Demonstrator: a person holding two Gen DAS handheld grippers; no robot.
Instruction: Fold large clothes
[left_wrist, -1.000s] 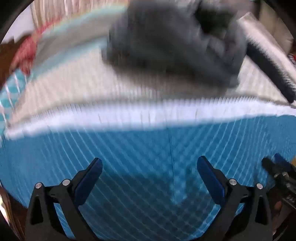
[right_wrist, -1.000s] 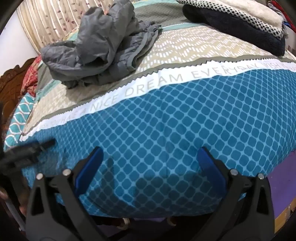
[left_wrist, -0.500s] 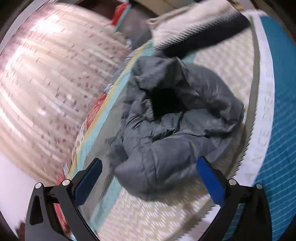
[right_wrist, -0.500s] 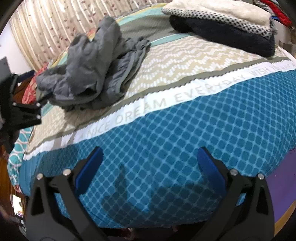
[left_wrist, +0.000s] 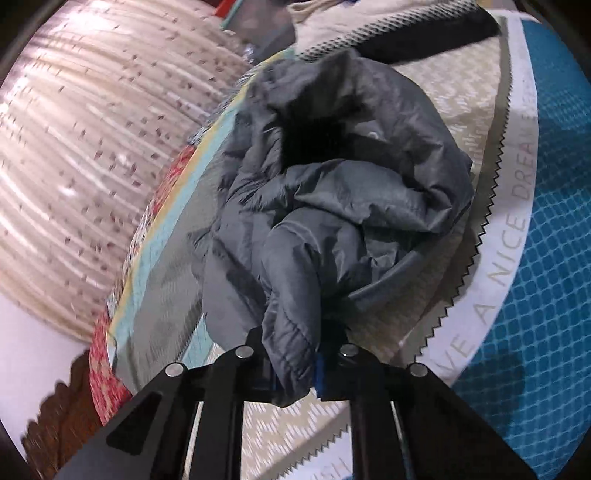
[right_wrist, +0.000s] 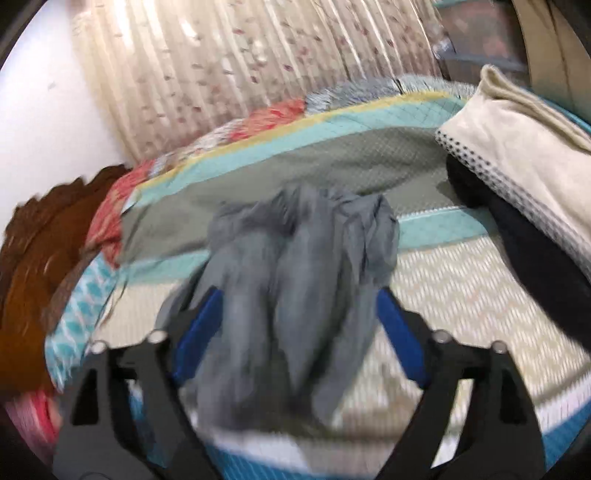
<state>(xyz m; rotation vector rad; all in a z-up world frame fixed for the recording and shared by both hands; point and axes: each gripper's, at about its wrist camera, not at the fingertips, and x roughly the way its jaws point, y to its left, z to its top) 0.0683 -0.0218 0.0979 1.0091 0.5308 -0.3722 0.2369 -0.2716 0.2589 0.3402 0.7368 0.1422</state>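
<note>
Jacket (left_wrist: 332, 192), one grey padded garment, lies crumpled in a heap on the bed (left_wrist: 546, 221), on the beige zigzag band of the cover near the far side. The left hand-held gripper (left_wrist: 295, 369) has just been closing and now pinches a puffy fold of it between its blue pads. The right hand-held gripper (right_wrist: 295, 332) has its jaws wide, narrowing a little just now; grey cloth sits between them but the pads do not appear to press on it, though that view is blurred. The likely trouble is that the left grip has caught a random bunched fold, not a hem or a shoulder, so lifting could raise a tangled lump that will not spread flat. Slick padded cloth could also slip out of a shallow pinch. If the right closes on several layers at once, the sleeves may stay trapped inside. Count: one jacket, two grippers, one stack of folded blankets (right_wrist: 517, 155), one curtain (right_wrist: 240, 55).
</note>
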